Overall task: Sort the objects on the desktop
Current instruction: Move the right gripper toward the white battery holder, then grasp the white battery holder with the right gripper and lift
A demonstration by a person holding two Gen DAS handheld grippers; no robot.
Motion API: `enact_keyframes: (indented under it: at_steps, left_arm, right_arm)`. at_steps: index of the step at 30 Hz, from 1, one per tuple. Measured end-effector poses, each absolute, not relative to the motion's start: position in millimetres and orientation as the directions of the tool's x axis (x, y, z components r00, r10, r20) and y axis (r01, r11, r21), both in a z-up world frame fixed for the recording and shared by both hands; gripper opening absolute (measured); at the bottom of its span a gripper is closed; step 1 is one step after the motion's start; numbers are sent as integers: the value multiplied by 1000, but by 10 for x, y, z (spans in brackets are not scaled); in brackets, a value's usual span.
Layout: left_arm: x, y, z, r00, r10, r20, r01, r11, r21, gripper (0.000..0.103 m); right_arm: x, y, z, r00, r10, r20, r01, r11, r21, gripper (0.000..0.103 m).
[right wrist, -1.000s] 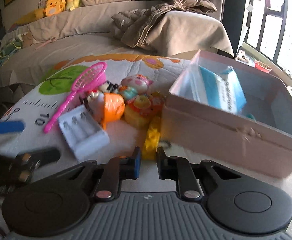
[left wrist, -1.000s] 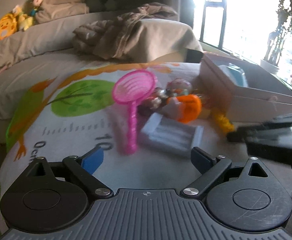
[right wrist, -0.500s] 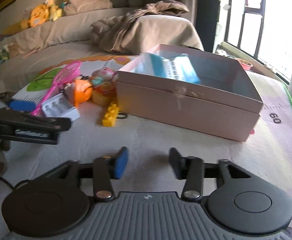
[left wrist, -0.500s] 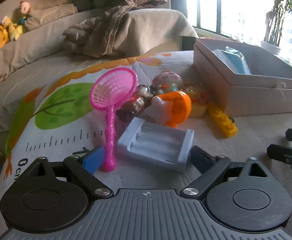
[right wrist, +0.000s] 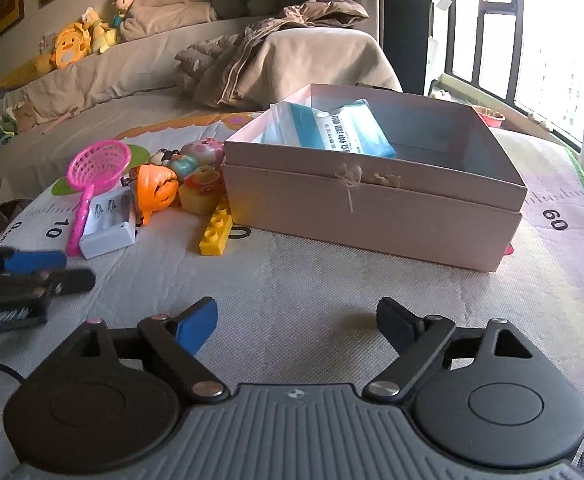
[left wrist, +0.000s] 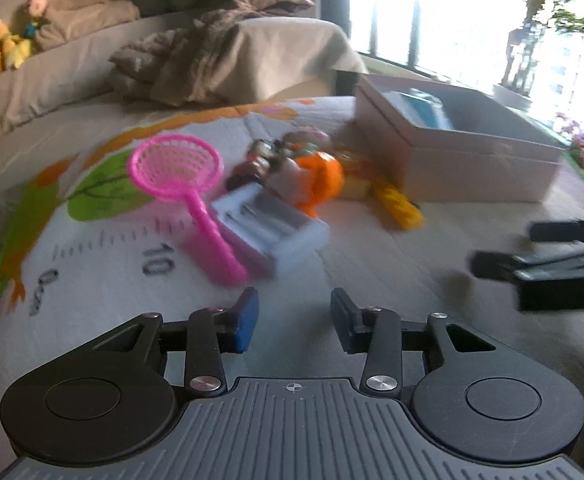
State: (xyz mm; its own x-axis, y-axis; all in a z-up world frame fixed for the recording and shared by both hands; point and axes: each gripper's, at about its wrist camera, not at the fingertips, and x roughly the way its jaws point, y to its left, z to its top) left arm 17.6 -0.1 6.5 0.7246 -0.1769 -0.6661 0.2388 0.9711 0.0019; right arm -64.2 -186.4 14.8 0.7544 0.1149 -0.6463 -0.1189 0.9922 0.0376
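Plush toys (right wrist: 72, 42) along the sofa back, crumpled blanket (right wrist: 276, 52) beside

Left view blurred; left gripper (right wrist: 32, 276) cut off

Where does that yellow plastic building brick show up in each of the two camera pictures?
Left wrist view: the yellow plastic building brick lies right of centre, blurred, just in front of the pale cardboard box.
Right wrist view: the brick lies left of centre, by the box's near left corner.
Shared landmark: the pink plastic toy net, left of the brick in both.
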Motion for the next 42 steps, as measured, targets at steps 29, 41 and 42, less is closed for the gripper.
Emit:
enact_keyframes:
  at_steps: [29,41,42]
  left_arm:
    - [5,710,-8,745,-45,-666,83,996,26,101]
    - [-11,719,-11,744,-44,-667,76,997,19,102]
    - [-9,716,-10,744,-42,-667,76,997,21,102]
  right_arm:
    - [-671,-943,297,728,307,-612,-398,917,-13,81]
    - [-24,-496,273,627,401,-668,-494,867,57,48]
    - [-64,-531,284,632,394,-667,-488,871,52,48]
